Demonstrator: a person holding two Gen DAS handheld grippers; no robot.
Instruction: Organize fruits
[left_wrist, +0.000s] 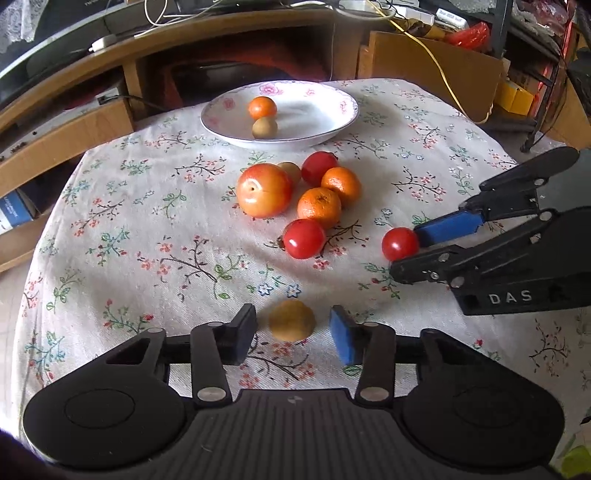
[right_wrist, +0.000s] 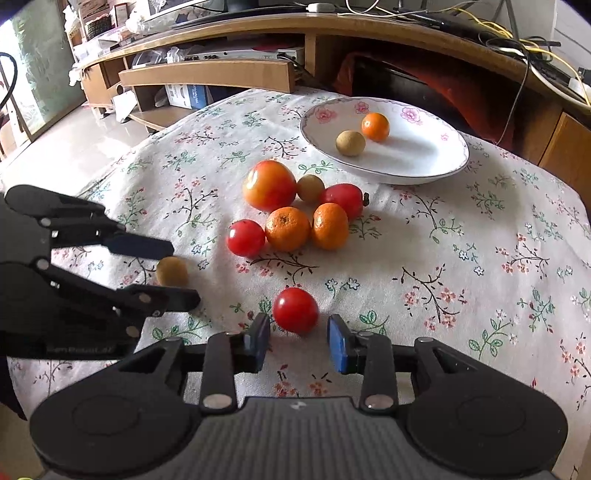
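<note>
My left claw (left_wrist: 293, 334) is spreading around a brown fruit (left_wrist: 291, 320) at bottom centre. My right claw (right_wrist: 298, 338) is gaping around a red tomato (right_wrist: 295, 310), not touching.

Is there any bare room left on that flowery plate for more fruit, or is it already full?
Plenty. The plate holds only a mandarin and a small brown fruit, both toward one side; the stretch from them to the opposite rim is bare. The crowded spot is the fruit cluster on the tablecloth just in front of the plate.
</note>
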